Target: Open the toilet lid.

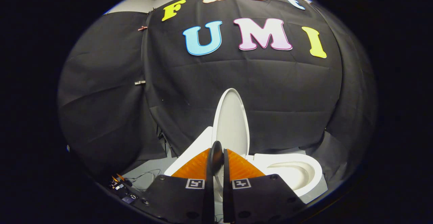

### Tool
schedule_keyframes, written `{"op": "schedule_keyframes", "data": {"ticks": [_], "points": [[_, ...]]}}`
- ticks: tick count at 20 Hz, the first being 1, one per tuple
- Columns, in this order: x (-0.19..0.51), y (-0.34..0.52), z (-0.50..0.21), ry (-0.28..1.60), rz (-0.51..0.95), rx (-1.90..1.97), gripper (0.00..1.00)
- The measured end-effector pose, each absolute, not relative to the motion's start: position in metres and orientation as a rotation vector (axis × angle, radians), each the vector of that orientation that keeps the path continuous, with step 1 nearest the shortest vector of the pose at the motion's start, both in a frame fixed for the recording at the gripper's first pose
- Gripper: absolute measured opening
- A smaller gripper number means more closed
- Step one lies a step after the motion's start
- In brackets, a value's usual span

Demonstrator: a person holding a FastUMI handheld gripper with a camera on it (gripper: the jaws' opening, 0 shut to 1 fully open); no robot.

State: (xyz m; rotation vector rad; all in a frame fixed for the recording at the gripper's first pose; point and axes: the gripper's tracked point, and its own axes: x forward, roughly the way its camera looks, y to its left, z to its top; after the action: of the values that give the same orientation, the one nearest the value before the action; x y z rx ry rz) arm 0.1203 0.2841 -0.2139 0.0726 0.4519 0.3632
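Note:
The white toilet lid point(231, 122) stands raised, nearly upright, above the toilet. I see it from the side, and its lower edge runs down into the narrow gap between my fingers. My gripper point(218, 159) is closed to a thin slit, with one finger on each face of the lid's edge, so it is shut on the lid. To the right of the fingers, the white seat and bowl point(294, 175) lie uncovered. The lid's hinge end is hidden behind the fingers.
A white slab of the toilet's body point(191, 149) rises to the left of the fingers. On the grey floor further left lie cables and small devices point(123, 186). The black cloth wall point(101, 98) hangs close behind the toilet.

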Motion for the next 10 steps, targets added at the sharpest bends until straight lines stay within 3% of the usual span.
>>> {"op": "schedule_keyframes", "data": {"ticks": [5,6,9,10], "points": [[0.118,0.309,-0.218,0.452,0.421,0.062,0.14],[0.115,0.31,-0.216,0.454,0.43,0.067,0.28],[0.115,0.315,-0.213,0.445,0.444,0.076,0.28],[0.116,0.315,-0.214,0.449,0.448,0.089,0.36]]}}
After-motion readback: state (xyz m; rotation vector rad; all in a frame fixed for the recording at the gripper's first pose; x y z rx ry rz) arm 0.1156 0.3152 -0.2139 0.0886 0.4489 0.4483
